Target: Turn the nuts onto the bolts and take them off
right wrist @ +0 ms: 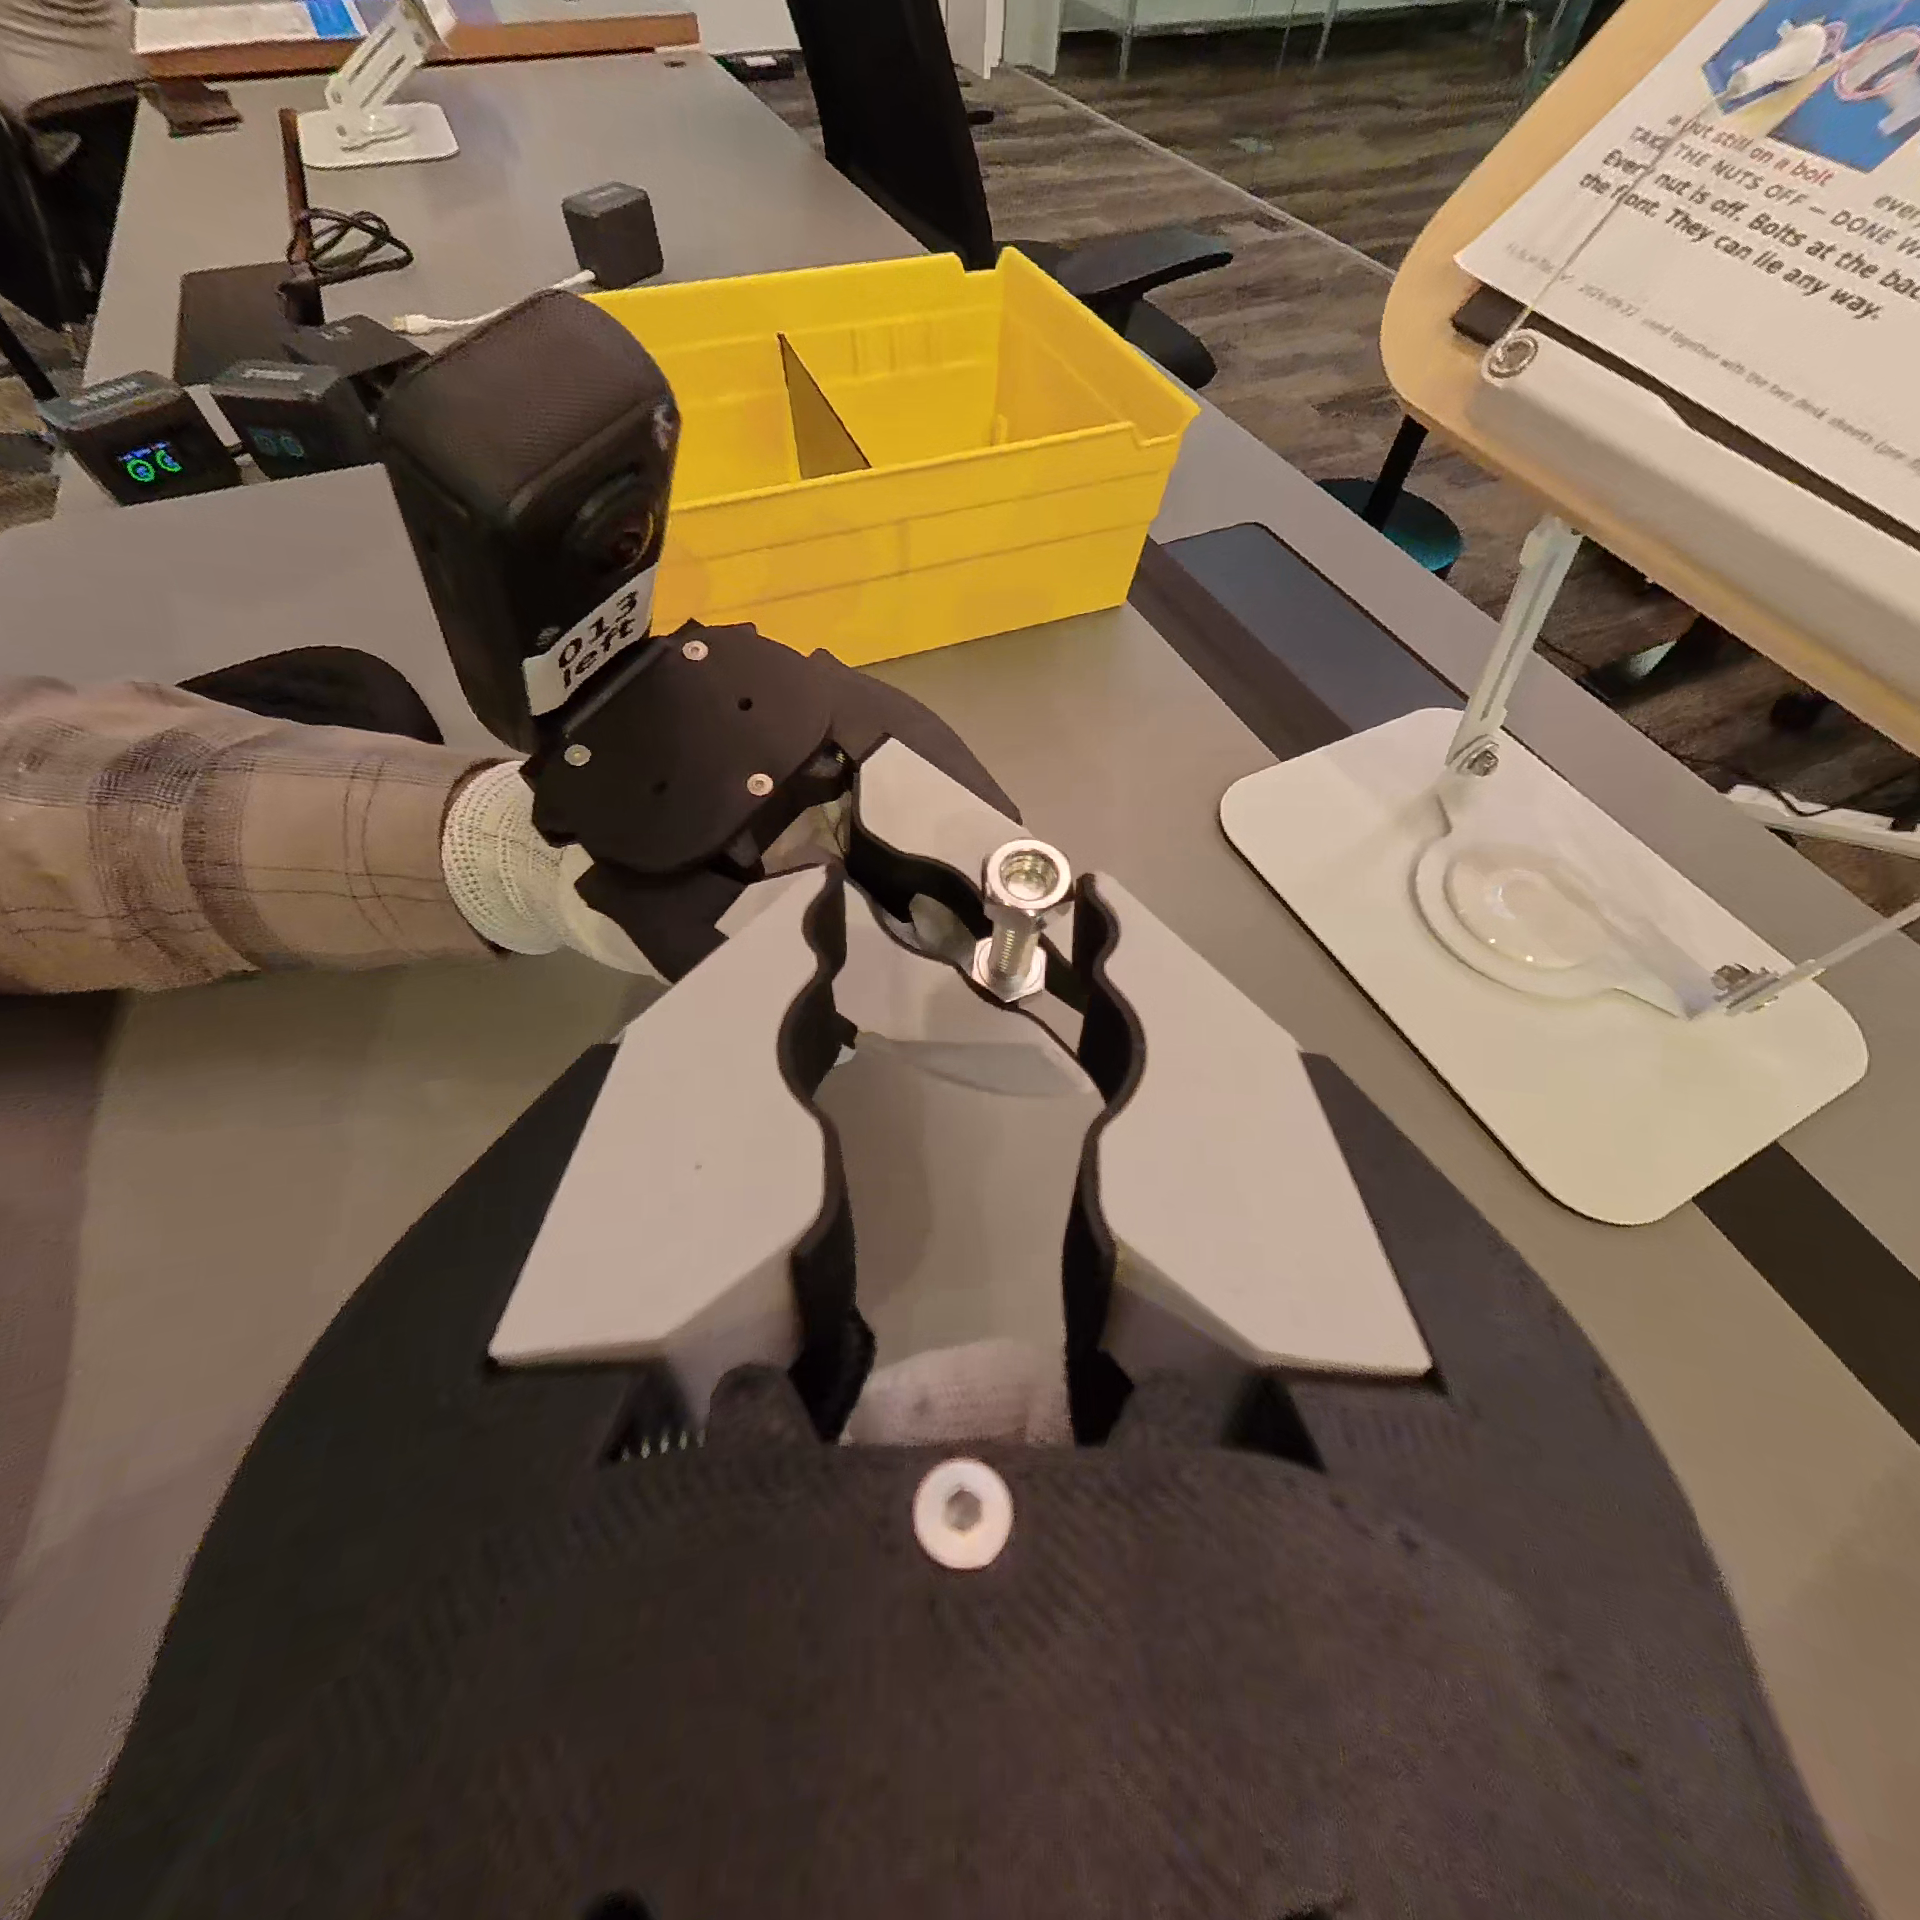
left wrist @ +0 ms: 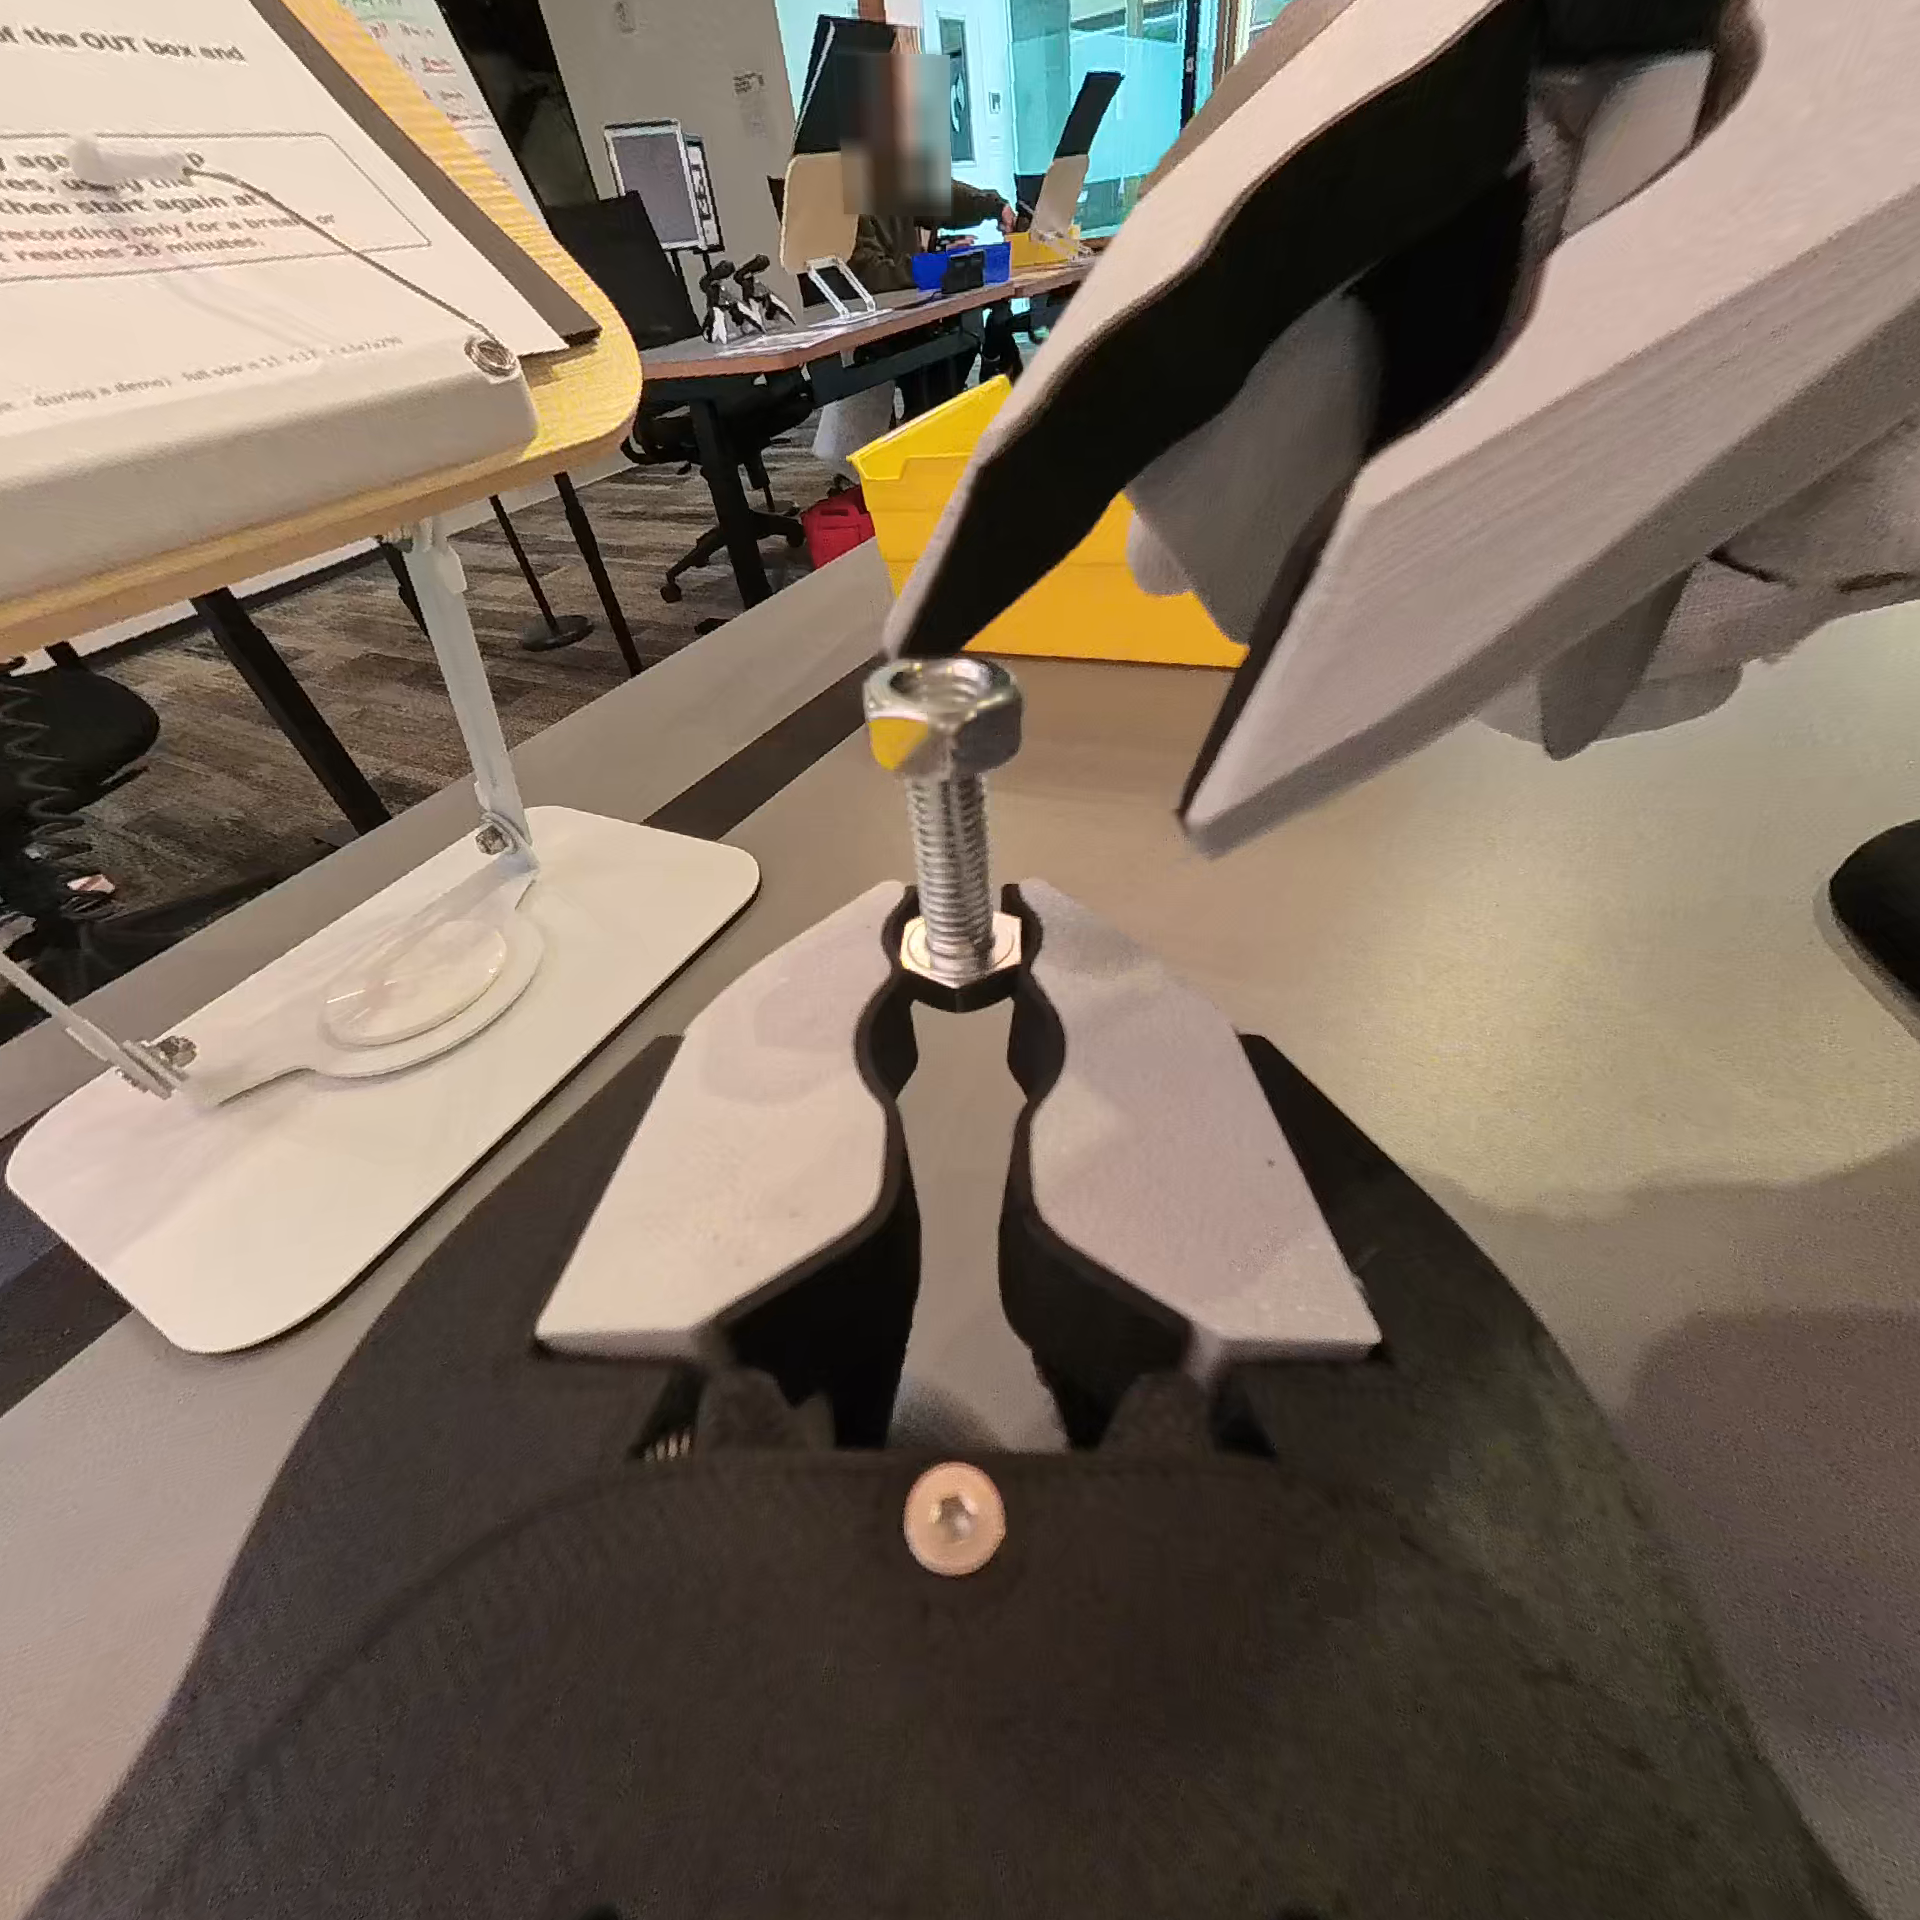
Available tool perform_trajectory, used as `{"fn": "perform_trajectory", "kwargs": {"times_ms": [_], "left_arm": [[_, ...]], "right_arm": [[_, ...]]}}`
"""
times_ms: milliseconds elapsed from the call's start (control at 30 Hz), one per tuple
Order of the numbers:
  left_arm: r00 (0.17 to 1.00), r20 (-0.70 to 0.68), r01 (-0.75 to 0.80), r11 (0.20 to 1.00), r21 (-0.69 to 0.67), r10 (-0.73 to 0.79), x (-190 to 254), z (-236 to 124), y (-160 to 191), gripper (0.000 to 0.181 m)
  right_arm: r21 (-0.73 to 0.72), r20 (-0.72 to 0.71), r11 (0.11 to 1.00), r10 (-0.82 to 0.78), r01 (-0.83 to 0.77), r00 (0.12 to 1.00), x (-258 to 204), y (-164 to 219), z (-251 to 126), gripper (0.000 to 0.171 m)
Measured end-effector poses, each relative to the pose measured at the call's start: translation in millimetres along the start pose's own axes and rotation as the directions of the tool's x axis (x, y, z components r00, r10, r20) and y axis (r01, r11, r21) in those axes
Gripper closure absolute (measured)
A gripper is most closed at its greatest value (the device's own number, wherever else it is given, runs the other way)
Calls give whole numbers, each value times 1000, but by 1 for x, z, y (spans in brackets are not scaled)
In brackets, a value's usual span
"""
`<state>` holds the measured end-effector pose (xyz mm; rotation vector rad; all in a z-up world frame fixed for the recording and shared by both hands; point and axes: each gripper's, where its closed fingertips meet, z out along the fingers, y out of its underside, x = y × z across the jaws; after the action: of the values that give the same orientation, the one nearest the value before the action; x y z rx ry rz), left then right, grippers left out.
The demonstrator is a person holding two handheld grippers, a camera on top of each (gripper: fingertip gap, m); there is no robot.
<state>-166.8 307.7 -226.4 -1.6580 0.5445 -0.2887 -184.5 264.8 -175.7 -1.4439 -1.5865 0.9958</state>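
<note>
Two grippers: left gripper (left wrist: 954,940) clamps upright silver threaded bolt (left wrist: 945,873) by its head
Right gripper (right wrist: 961,914): fingers apart around silver hex nut (right wrist: 1024,878)
Nut: sits at bolt's tip

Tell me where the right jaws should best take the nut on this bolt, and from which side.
Grip the nut across two opposite flats, coming down from above. It sits at the top of the upright bolt, whose head the left gripper clamps, so its sides are exposed.
</note>
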Motion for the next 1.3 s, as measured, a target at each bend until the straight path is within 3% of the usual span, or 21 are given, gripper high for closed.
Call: {"fn": "perform_trajectory", "kwargs": {"times_ms": [233,500,533,567,633,700,767,833,933,1000,1100,1200,1300], "left_arm": [[1000,-1,0,1000,0,0,0,0,0,168],[1000,-3,-3,1000,-2,3,1,0,0,168],[1000,0,-2,1000,0,2,0,0,0,168],[1000,1,2,1000,-1,-2,-1,-1,0,168],[1000,2,5,1000,2,-5,-1,-1,-1,168],[1000,-1,3,1000,0,-3,0,-1,0,167],[1000,-4,-2,1000,-1,2,1,0,0,168],[1000,-6,-4,1000,-2,4,2,0,0,168],[1000,-1,0,1000,3,0,0,-1,-1,168],[1000,2,13,1000,7,-13,-3,-2,-2,168],[1000,1,13,1000,8,-13,-2,-2,-2,168],[1000,-2,6,1000,4,-6,-1,-1,-1,168],[1000,0,9,1000,3,-9,-1,-1,-1,168]], "right_arm": [[-31,-2,1000,-1,1,1000,1,5,-7,141],[-30,1,999,-25,25,1000,-4,4,-4,127],[-35,8,999,-30,30,1000,-6,6,-5,134],[-53,46,998,-30,32,998,-11,9,-7,154],[-18,71,1000,-17,18,997,-15,5,-12,155],[5,37,1000,-6,6,999,-8,1,-14,143],[11,1,1000,-6,6,1000,-2,0,-11,119],[5,2,1000,-23,23,1000,-3,1,-6,111],[2,33,1000,-24,24,999,-11,2,-5,119],[28,144,999,-42,38,989,-28,-2,-12,165],[38,79,999,-16,13,997,-15,-4,-13,149],[48,32,999,-11,10,999,-7,-5,-9,112],[7,47,999,-38,37,998,-14,2,-3,107]]}}
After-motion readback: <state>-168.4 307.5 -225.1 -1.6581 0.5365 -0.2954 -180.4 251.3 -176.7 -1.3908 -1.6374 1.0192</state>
